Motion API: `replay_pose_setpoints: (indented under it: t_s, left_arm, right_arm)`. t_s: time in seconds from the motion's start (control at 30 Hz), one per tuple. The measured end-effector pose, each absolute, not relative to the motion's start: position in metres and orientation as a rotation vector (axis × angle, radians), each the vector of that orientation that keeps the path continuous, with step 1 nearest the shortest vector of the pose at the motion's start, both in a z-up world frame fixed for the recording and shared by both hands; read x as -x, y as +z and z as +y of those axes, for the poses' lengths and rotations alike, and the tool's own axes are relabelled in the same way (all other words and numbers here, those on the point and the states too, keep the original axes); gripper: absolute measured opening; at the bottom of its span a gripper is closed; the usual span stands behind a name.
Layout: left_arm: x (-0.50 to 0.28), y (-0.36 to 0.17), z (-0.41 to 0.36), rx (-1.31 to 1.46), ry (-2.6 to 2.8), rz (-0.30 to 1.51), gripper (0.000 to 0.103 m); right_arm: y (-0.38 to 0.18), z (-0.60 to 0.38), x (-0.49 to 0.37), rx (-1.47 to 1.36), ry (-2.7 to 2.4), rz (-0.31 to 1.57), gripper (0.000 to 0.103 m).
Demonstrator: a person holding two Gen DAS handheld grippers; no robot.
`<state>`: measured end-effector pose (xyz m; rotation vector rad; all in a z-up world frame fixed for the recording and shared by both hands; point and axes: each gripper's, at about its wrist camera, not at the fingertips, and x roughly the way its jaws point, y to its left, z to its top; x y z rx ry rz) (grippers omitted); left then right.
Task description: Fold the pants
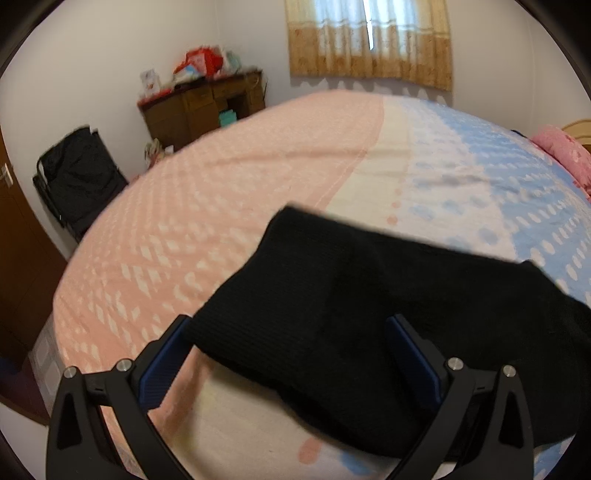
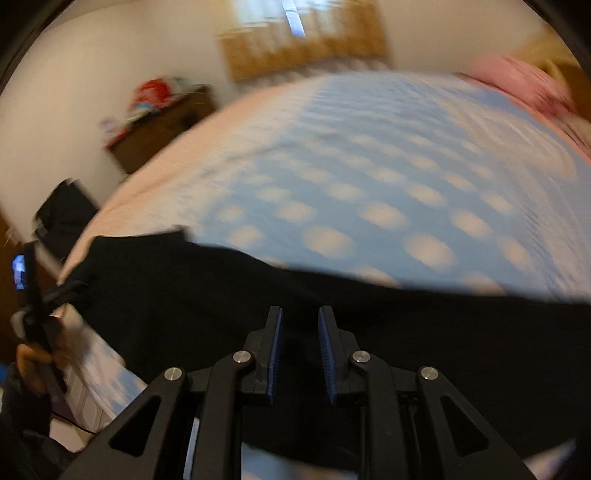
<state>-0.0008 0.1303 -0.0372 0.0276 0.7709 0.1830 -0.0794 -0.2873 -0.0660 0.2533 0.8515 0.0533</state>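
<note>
black pants (image 1: 332, 332) on the bed

dark ribbed knit, folded into a thick, roughly rectangular stack, lying flat near the bed's front edge across the pink, cream and blue bands of the sheet.

- White walls (image 1: 92, 66), plain, meeting in a corner at far left.
- Window (image 1: 369, 26) in the far wall, daylight through a sheer white curtain; tan patterned curtain (image 1: 369, 59) across its lower part.
- Dark wood cabinet (image 1: 199, 107) against the far wall, red and white clutter (image 1: 203, 62) piled on top, a teal box (image 1: 228, 117) in its open niche.
- Black folding chair (image 1: 79, 177) near the left wall, beside the bed.
- Brown wooden door (image 1: 14, 236) at the left edge.
- Bed (image 1: 229, 177) fills the middle; cover pink on the left, cream strip, blue on the right, all with pale spots.
- Pink floral pillow (image 1: 565, 155) at the far right by a light wood headboard (image 1: 578, 127).
- Right wrist view heavily blurred.
</note>
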Motion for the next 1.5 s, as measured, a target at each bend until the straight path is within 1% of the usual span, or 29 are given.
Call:
replay_pose_setpoints:
  t_s: [0.13, 0.27, 0.33, 0.4, 0.43, 0.53, 0.7, 0.83, 0.87, 0.9, 0.93, 0.97, 1.0, 1.1, 1.3, 1.37, 1.47, 1.5]
  left_arm:
    - [0.009, -0.012, 0.102, -0.053, 0.090, 0.694, 0.103]
    - [0.012, -0.004, 0.061, -0.119, -0.009, 0.669, 0.103]
    - [0.016, -0.005, 0.041, -0.135, -0.064, 0.678, 0.103]
    - [0.021, -0.006, 0.026, -0.150, -0.108, 0.689, 0.103]
    - [0.023, -0.007, 0.019, -0.169, -0.122, 0.693, 0.103]
    - [0.027, -0.012, 0.002, -0.223, -0.136, 0.707, 0.103]
    - [0.032, -0.016, -0.025, -0.266, -0.154, 0.724, 0.103]
    - [0.031, -0.025, -0.037, -0.279, -0.148, 0.752, 0.103]
    - [0.030, -0.028, -0.039, -0.282, -0.146, 0.765, 0.103]
    - [0.030, -0.031, -0.041, -0.283, -0.144, 0.776, 0.103]
    - [0.029, -0.034, -0.043, -0.281, -0.139, 0.790, 0.103]
    - [0.029, -0.036, -0.043, -0.275, -0.136, 0.805, 0.103]
    - [0.029, -0.037, -0.044, -0.269, -0.135, 0.814, 0.103]
    - [0.027, -0.041, -0.046, -0.252, -0.132, 0.839, 0.103]
    - [0.028, -0.039, -0.050, -0.248, -0.112, 0.830, 0.103]
    - [0.027, -0.041, -0.050, -0.242, -0.104, 0.838, 0.103]
    - [0.026, -0.048, -0.051, -0.249, -0.091, 0.859, 0.103]
    - [0.026, -0.050, -0.051, -0.253, -0.089, 0.860, 0.103]
  right_arm:
    - [-0.071, -0.381, 0.126, -0.424, -0.203, 0.845, 0.021]
    - [-0.056, -0.473, 0.165, -0.483, -0.480, 0.776, 0.021]
    - [-0.049, -0.508, 0.182, -0.533, -0.539, 0.736, 0.026]
    - [-0.046, -0.538, 0.190, -0.539, -0.571, 0.733, 0.036]
    - [-0.047, -0.551, 0.191, -0.522, -0.573, 0.751, 0.037]
    - [-0.056, -0.573, 0.189, -0.485, -0.571, 0.826, 0.037]
    - [-0.066, -0.581, 0.181, -0.338, -0.546, 0.881, 0.037]
    - [-0.083, -0.594, 0.168, -0.363, -0.496, 0.932, 0.037]
    - [-0.085, -0.592, 0.167, -0.345, -0.492, 0.933, 0.034]
    - [-0.085, -0.591, 0.166, -0.323, -0.490, 0.933, 0.023]
    - [-0.085, -0.591, 0.167, -0.310, -0.492, 0.929, 0.017]
    - [-0.083, -0.592, 0.169, -0.316, -0.491, 0.921, 0.012]
    - [-0.081, -0.592, 0.172, -0.332, -0.486, 0.899, 0.011]
    - [-0.068, -0.588, 0.178, -0.312, -0.482, 0.826, 0.010]
    - [-0.049, -0.588, 0.184, -0.310, -0.482, 0.698, 0.010]
    - [-0.055, -0.593, 0.177, -0.310, -0.496, 0.722, 0.010]
    - [-0.078, -0.606, 0.166, -0.380, -0.502, 0.813, 0.011]
    - [-0.087, -0.611, 0.165, -0.410, -0.496, 0.839, 0.015]
